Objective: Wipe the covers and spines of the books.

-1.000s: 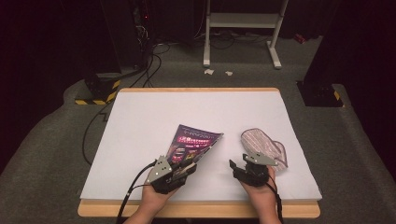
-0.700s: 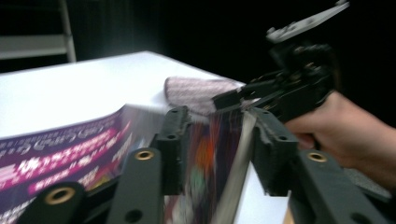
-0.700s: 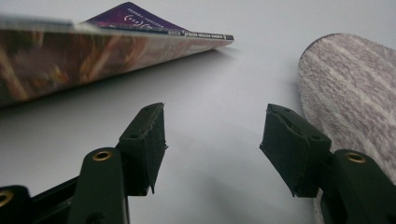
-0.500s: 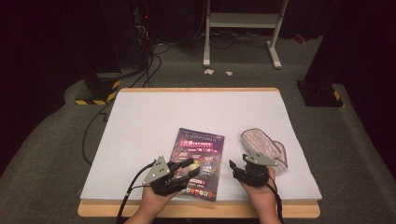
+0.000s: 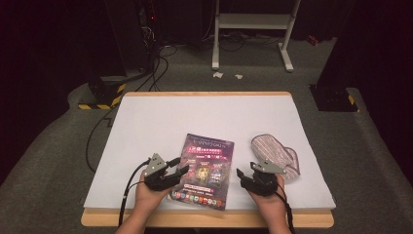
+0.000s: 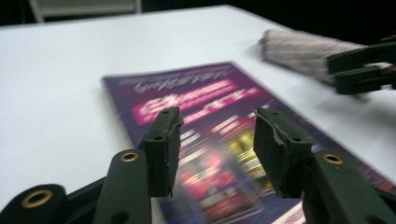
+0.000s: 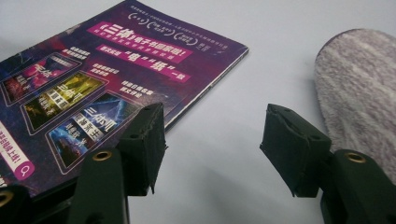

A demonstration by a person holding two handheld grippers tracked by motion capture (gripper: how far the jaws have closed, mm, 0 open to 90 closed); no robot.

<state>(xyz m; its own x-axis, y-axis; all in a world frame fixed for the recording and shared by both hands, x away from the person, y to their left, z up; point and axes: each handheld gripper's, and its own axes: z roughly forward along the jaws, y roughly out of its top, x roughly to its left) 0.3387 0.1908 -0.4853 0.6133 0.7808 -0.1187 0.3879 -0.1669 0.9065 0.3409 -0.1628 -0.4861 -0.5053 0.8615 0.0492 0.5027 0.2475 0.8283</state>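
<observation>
The magazine, which a second ago was tilted up off the table in the left gripper's hold, is now lying flat on the white table, cover up, near the front edge and between the two hands. In the left gripper view its purple cover is spreading out beyond the jaws, blurred but plainly flat.

The left gripper is hovering at the magazine's left edge; its jaws have just been opening, and they are standing apart with nothing pinched between them, the cover only showing through the gap. The right gripper is resting just beside the magazine's right edge, its jaws likewise apart and empty, pointing at the bare strip of table between the magazine and the striped grey mitt. In the high view that mitt is lying to the right of the magazine, apart from it.

The step in hand looks like the release: the magazine is being set down and let go. The next move probably calls for the left gripper to back clear without dragging the cover, and then for one of the grippers to go for the mitt, whose soft, flat cloth will need a low pinch at an edge.
</observation>
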